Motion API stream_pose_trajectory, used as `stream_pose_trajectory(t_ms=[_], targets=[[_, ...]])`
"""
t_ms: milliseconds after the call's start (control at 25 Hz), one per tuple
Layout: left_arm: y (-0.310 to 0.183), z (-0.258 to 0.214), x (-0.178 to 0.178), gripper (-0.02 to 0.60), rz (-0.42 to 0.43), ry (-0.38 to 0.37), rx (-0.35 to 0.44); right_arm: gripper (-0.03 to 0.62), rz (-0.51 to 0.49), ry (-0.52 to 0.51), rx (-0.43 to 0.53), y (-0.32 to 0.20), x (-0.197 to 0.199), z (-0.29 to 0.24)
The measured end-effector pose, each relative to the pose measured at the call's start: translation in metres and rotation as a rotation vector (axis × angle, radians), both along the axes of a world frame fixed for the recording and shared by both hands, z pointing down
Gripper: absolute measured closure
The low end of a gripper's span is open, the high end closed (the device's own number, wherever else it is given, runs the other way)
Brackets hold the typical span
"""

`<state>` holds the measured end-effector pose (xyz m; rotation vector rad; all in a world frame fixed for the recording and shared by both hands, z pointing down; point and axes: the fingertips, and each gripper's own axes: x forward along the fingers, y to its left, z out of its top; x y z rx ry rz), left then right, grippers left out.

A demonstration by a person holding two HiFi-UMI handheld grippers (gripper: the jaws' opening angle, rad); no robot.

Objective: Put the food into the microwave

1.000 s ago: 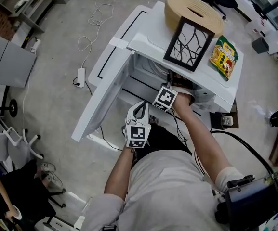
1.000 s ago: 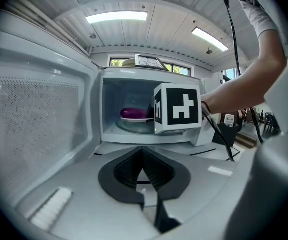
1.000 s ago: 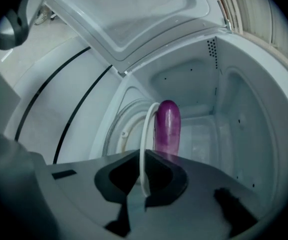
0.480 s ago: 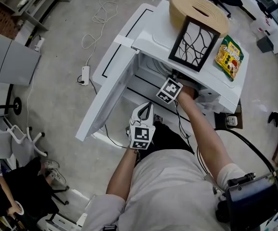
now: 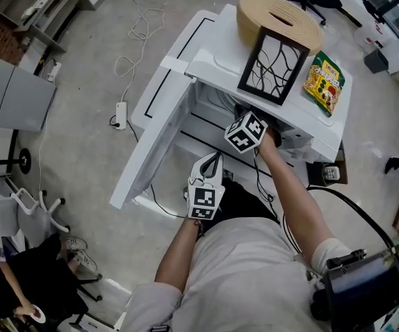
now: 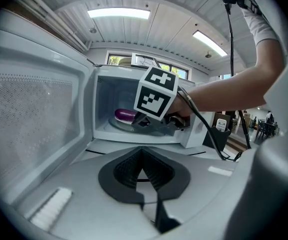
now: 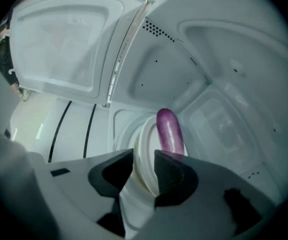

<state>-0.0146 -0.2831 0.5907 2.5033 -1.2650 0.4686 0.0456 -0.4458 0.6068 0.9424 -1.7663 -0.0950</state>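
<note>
Eggplant (image 7: 169, 131) is already inside the microwave (image 5: 216, 57). It's a glossy purple one, lying on a white plate (image 7: 143, 149) that sits on the microwave's floor, toward the left side of the cavity as the left gripper view shows it.

The right gripper (image 7: 144, 156) is reached into the cavity, angled downward, with the near rim of the plate between its fingers (image 7: 172, 173). The fingers have just been opening. They're spread now, with a gap on either side of the rim, so the pads aren't pressing on it. The eggplant is just past the fingertips, on the far part of the plate, apart from them.

The left gripper (image 6: 143, 154) hangs back outside, in front of the opening and pointing at it. Its fingers (image 6: 161, 176) are pressed together at the tips with nothing between them.

The microwave door (image 5: 161, 126) is swung wide open to the left, its inner face turned toward the cavity.

There's other stuff on top of the microwave: a black picture frame (image 5: 272, 66) standing near the front edge, a round tan thing (image 5: 279, 12) behind it at the far side, and a yellow snack bag (image 5: 323, 81) lying flat to the right. A white power strip (image 5: 121, 113) lies on the floor to the left of the door, well apart from it.
</note>
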Motion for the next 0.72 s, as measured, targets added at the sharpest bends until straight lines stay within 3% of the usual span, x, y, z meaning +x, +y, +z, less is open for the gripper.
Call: stream_pose_trajectory(t_ms=[200, 240, 280, 400, 720], targets=[[0.001, 0.000, -0.008, 0.574, -0.023, 0.003, -0.004, 0.464, 0.016, -0.211, 0.088, 0.016, -0.017, -0.038], [0.001, 0.000, -0.009, 0.574, -0.025, 0.004, -0.002, 0.492, 0.018, -0.259, 0.102, 0.022, -0.020, -0.046], [0.001, -0.001, -0.010, 0.574, -0.024, 0.004, 0.001, 0.567, 0.023, -0.308, 0.112, 0.028, -0.022, -0.053], [0.002, -0.006, -0.012, 0.574, -0.023, 0.006, 0.012, 0.583, 0.052, -0.444, 0.122, 0.047, -0.023, -0.066], [0.003, -0.025, 0.004, 0.574, 0.006, 0.075, 0.016, 0.585, 0.107, -0.621, 0.126, 0.110, -0.010, -0.070]])
